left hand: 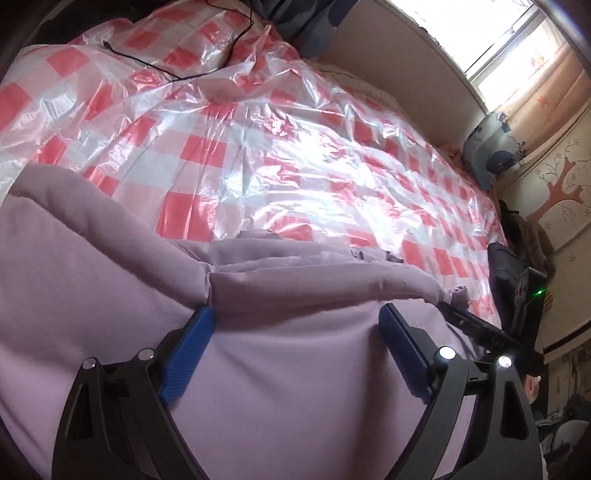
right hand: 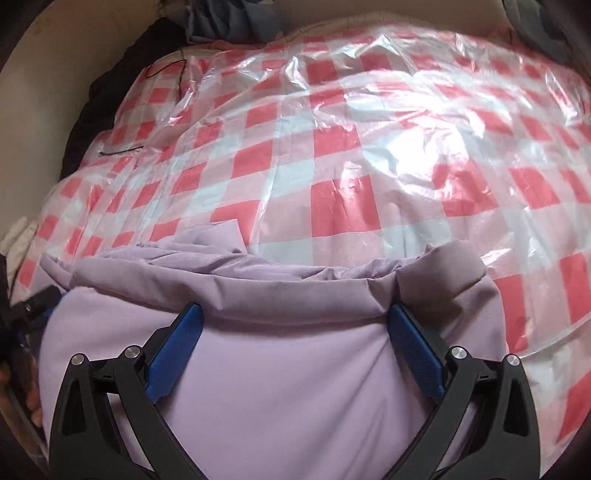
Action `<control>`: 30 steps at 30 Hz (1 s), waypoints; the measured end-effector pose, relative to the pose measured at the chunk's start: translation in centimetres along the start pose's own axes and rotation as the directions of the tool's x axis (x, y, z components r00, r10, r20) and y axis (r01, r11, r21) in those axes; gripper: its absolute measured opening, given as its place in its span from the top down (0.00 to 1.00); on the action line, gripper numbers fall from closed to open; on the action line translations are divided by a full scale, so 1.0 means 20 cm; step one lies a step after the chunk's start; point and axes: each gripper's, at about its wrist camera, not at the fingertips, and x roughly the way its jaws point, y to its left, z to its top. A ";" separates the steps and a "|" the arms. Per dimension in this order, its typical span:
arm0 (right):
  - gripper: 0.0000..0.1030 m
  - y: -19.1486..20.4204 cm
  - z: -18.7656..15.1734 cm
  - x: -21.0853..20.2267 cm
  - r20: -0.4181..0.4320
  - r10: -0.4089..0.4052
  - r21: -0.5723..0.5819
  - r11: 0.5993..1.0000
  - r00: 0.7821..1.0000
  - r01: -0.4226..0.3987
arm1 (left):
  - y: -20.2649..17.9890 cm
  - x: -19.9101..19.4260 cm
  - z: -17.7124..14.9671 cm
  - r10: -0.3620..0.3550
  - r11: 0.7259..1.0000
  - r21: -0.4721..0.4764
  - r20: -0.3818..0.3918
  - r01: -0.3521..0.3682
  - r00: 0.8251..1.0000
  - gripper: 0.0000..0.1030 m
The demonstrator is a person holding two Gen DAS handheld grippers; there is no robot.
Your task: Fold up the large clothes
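A large lilac padded garment [left hand: 277, 369] lies bunched at the near edge of the bed, its rolled top fold [left hand: 314, 280] running across. My left gripper [left hand: 295, 312] hangs over it with blue pads [left hand: 184, 354] spread wide; the fabric bulges up between them and nothing is pinched. In the right wrist view the same garment [right hand: 277, 369] fills the lower half. My right gripper [right hand: 295, 309] stands open above it, its pads [right hand: 417, 354] wide apart either side of a smooth stretch of cloth. Part of the other gripper [right hand: 33, 306] shows at the left edge.
A crinkled red-and-white check plastic sheet [left hand: 295, 147] covers the bed beyond the garment. A thin black cable [left hand: 221, 55] lies on it at the far side. A blue patterned pillow [left hand: 487, 155] and a black bag [left hand: 509, 269] sit at the right. Dark clothes [right hand: 229, 22] are piled at the far edge.
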 end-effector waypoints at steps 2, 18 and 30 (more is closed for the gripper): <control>0.07 0.00 0.02 0.03 -0.042 -0.014 -0.004 1.000 0.999 0.014 | -0.02 0.06 0.01 0.043 0.999 0.019 -0.029 -0.043 0.999 0.16; 0.06 0.19 0.11 0.31 -0.110 0.038 -0.067 0.997 0.993 -0.045 | 0.11 0.04 0.05 0.060 0.998 -0.035 -0.013 -0.060 0.998 0.15; 0.07 0.19 -0.09 -0.38 0.162 -0.112 -0.171 0.975 0.980 0.140 | -0.03 -0.49 -0.21 0.136 0.984 0.096 0.121 -0.148 0.983 0.13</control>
